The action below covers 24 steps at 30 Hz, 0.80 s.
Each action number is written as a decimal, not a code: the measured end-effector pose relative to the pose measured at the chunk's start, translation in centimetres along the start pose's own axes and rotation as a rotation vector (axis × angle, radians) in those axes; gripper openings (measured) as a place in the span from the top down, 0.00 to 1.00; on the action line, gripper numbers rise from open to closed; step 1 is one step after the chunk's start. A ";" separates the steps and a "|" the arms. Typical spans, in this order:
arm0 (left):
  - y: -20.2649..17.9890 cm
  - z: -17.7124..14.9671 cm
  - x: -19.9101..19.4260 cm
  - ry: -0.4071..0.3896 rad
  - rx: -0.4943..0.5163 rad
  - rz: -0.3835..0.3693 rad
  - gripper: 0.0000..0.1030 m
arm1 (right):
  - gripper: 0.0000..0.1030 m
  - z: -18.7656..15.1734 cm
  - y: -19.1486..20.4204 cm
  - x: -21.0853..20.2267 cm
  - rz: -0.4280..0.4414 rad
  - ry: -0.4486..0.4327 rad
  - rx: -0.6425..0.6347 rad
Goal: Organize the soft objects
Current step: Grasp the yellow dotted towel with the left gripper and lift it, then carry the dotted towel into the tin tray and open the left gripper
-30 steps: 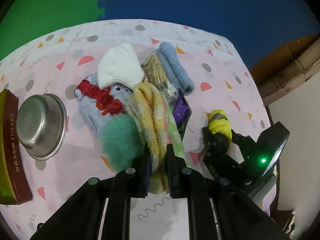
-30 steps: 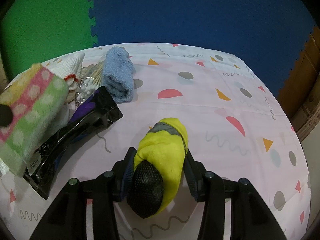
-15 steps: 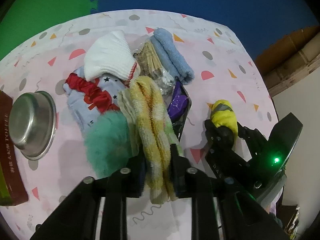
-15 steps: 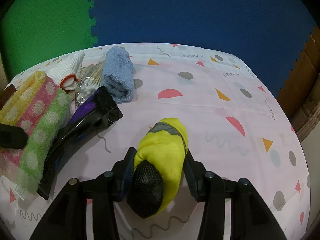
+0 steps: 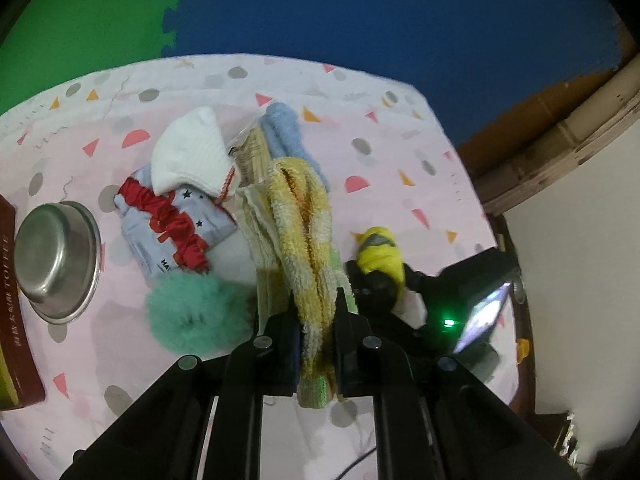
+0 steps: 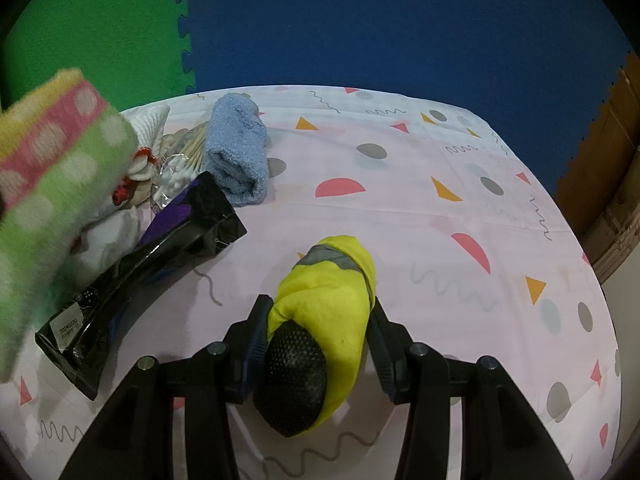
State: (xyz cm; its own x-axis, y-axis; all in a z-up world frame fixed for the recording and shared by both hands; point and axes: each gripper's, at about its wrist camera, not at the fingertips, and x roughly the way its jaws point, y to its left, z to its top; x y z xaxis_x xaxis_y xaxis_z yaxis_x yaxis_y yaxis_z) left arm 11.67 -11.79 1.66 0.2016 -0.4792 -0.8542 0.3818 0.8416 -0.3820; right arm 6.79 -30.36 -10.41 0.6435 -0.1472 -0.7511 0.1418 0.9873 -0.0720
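Observation:
My left gripper is shut on a yellow, pink and green dotted towel and holds it above the table; it also shows at the left of the right wrist view. My right gripper is shut on a rolled yellow and black glove low over the pink tablecloth; the glove also shows in the left wrist view. A blue rolled towel, a white knit cloth, a red scrunchie on a starred cloth and a green fluffy ball lie on the table.
A steel bowl and a brown box stand at the left. A black and purple packet and a bag of cotton swabs lie beside the blue towel. Table edges run at the right and far side.
My left gripper has lifted the dotted towel higher and towards the right gripper. The right gripper and the glove have not moved.

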 end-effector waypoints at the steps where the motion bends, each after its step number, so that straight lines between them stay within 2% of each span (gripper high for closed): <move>1: -0.3 0.1 -0.6 -0.013 0.010 0.007 0.90 | 0.53 0.0 0.0 0.0 0.000 0.000 0.000; 6: -0.1 0.3 -3.2 -0.051 0.035 0.032 0.90 | 0.53 0.0 0.0 0.0 0.001 0.000 0.000; 12: 3.0 0.3 -7.2 -0.117 0.035 0.139 0.90 | 0.53 0.0 0.0 0.0 0.001 0.000 0.000; 18: 9.2 0.1 -10.7 -0.157 -0.030 0.274 0.90 | 0.53 0.0 0.0 0.0 0.000 0.000 0.000; 24: 17.3 -0.5 -13.5 -0.171 -0.131 0.428 0.90 | 0.53 0.0 0.0 0.0 -0.001 0.000 -0.001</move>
State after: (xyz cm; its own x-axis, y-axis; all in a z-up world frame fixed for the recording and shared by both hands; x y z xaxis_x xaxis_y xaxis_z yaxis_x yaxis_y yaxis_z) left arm 15.11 9.38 6.40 0.4656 -0.1072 -0.8785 0.1168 0.9914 -0.0591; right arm 6.78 -30.35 -10.45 0.6431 -0.1485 -0.7512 0.1416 0.9872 -0.0739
